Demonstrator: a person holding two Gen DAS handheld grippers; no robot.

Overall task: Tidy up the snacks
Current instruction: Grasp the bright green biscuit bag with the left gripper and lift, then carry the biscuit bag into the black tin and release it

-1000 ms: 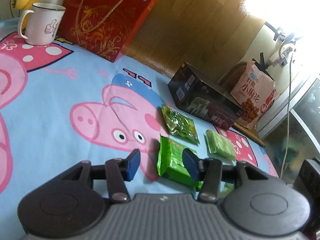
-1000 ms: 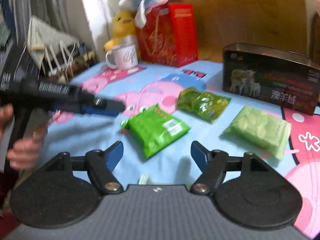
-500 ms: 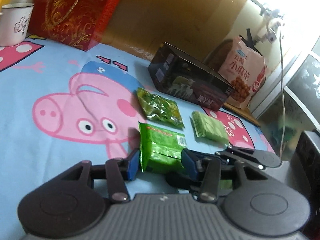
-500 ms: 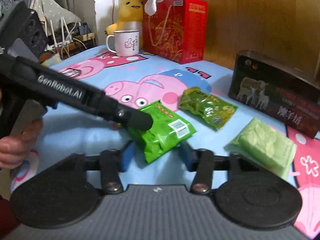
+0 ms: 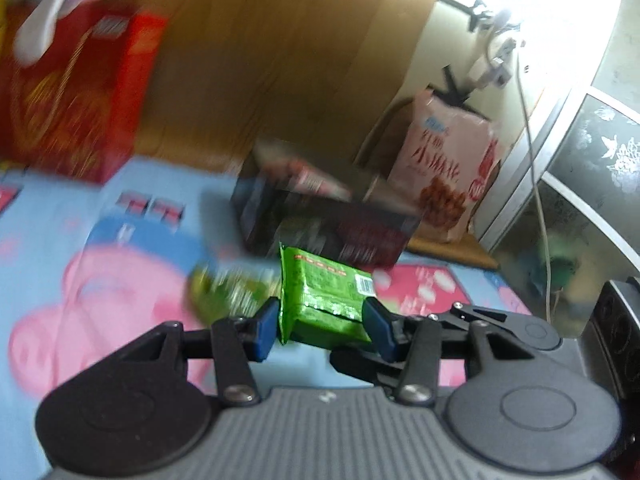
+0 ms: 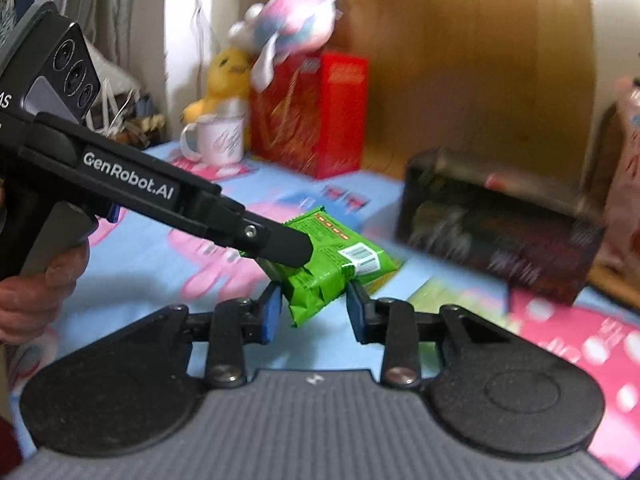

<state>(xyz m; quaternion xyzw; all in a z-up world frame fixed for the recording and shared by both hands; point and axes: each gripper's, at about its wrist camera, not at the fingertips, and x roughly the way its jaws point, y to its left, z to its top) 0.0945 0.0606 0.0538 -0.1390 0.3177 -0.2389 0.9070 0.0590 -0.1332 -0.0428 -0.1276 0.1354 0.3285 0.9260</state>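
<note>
A bright green snack packet is held between both grippers, lifted off the bedsheet. My left gripper is shut on one end of it. My right gripper is shut on the other end. The left gripper's body crosses the right wrist view from the left. A yellow-green snack packet lies blurred on the sheet behind. A dark open box stands beyond the packets, also in the right wrist view.
A red gift bag with plush toys and a white mug stand at the back. A pink snack bag leans by the wooden headboard. A pale green packet lies on the sheet, blurred.
Both grippers closed on the bright green packet and raised it off the sheet. Both views swung upward and toward the dark box.
</note>
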